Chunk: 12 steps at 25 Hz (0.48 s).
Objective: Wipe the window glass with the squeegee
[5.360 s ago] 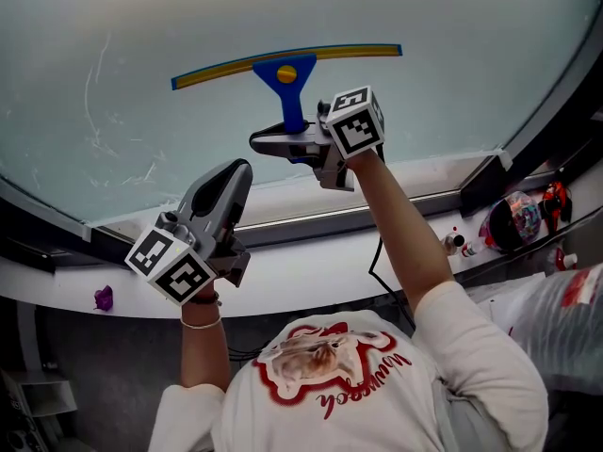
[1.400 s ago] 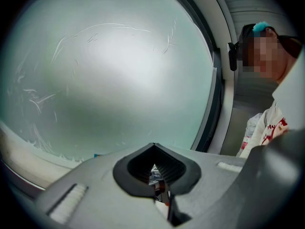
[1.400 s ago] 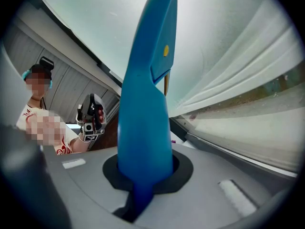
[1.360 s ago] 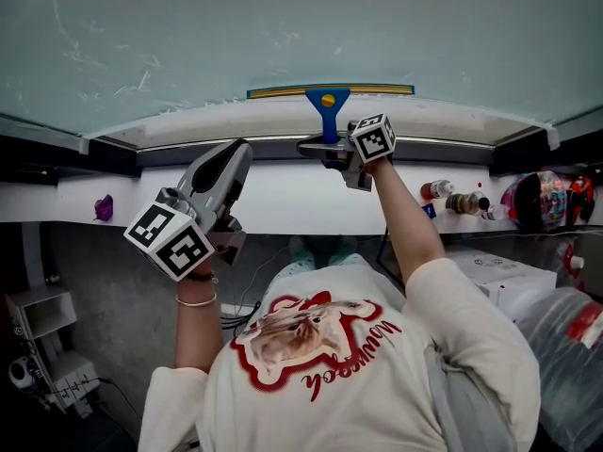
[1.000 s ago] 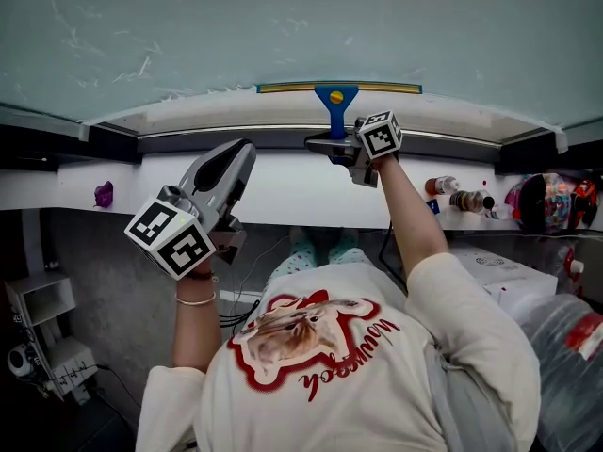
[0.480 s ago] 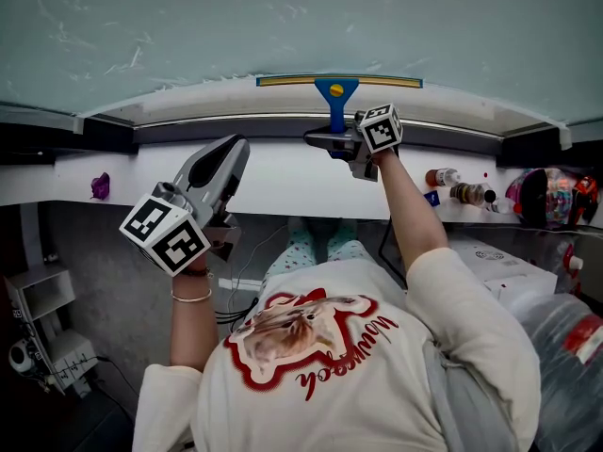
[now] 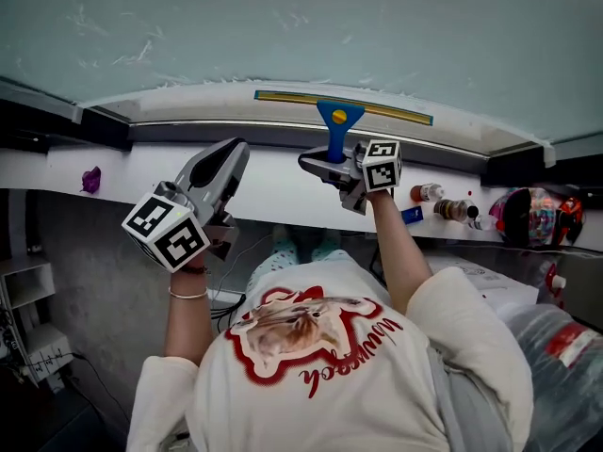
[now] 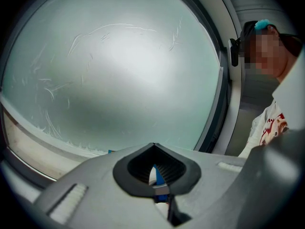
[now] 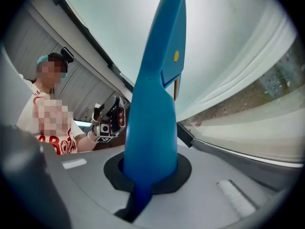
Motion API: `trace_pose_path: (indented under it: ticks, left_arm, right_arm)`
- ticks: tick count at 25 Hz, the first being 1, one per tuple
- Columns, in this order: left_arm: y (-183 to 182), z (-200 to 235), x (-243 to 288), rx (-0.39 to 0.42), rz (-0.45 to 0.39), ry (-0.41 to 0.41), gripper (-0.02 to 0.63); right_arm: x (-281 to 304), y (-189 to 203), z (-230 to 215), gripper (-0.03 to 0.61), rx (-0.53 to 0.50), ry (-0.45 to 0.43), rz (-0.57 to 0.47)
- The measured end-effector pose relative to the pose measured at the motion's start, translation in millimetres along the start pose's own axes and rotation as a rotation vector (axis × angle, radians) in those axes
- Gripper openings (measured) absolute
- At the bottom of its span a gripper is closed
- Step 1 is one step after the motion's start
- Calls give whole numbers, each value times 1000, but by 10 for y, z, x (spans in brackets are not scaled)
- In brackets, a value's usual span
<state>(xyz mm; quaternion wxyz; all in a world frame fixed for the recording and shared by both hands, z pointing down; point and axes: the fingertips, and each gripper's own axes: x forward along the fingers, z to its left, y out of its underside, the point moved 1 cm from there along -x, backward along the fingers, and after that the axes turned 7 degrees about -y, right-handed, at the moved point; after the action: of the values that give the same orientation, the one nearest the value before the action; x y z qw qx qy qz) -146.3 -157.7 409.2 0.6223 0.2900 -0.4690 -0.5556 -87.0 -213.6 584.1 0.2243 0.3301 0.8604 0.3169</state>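
Observation:
The squeegee has a blue handle (image 7: 336, 132) and a long yellow-edged blade (image 7: 344, 106). In the head view the blade lies along the white strip below the window glass (image 7: 301, 22), tilted down to the right. My right gripper (image 7: 332, 163) is shut on the handle's lower end. In the right gripper view the blue handle (image 9: 155, 104) rises out of the right gripper (image 9: 147, 175) toward the glass (image 9: 224, 37). My left gripper (image 7: 226, 163) hangs lower left of the squeegee, away from the glass, shut on nothing. The left gripper view faces streaked glass (image 8: 119, 70) over the left gripper (image 8: 155, 168).
A white sill (image 7: 188, 102) and a dark frame rail (image 7: 57, 125) run under the glass. Small bottles (image 7: 429, 193) stand on the white ledge at right, with colourful bags (image 7: 532, 217) beyond. A purple item (image 7: 90, 179) sits on the ledge at far left.
The squeegee came down the glass to its bottom edge. In the last half second the right gripper drew slightly lower and the blade tilted down to the right. The left gripper stayed put.

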Motion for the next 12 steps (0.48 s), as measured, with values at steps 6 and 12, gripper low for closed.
trace_pose_path:
  ticks: [6, 12]
  left_arm:
    - [-153, -173, -99, 71, -81, -36, 2]
    - [-202, -198, -169, 42, -142, 7, 2]
  right_arm:
    - [79, -423, 517, 23, -144, -48, 4]
    - [278, -682, 945, 23, -217, -63, 22]
